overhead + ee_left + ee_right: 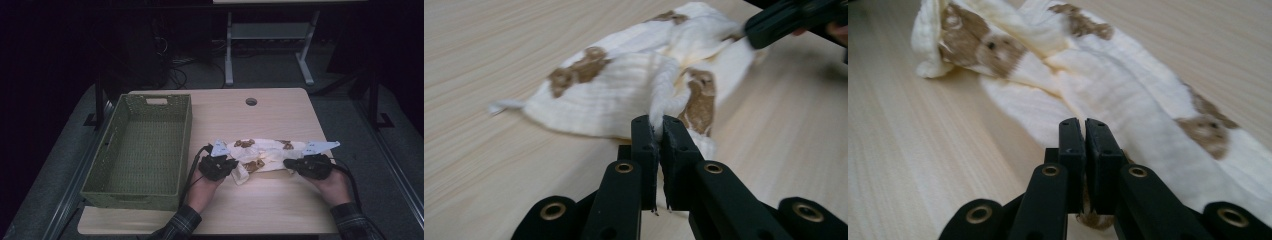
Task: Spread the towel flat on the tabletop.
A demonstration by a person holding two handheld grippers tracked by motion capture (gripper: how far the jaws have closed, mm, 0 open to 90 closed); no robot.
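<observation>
High view: a green woven basket [137,152] sits along the left edge of the table [280,200], just beside the left gripper [231,164], its wall standing between that hand and the left edge. A cream cloth with brown patches [265,150] lies stretched across the middle of the table, between the left gripper and the right gripper [289,163]. The pale wood tabletop has a round hole [251,101] near its far edge; bare wood lies open toward the far and near edges. Beyond it stand the legs of another desk [229,50] on a dark floor.

Left gripper view: the jaws are pressed together on a bunched fold of the cloth [624,85]; the right gripper [784,20] pinches the far end.

Right gripper view: the jaws are closed on the cloth's [1128,95] near edge, bare wood on both sides.
</observation>
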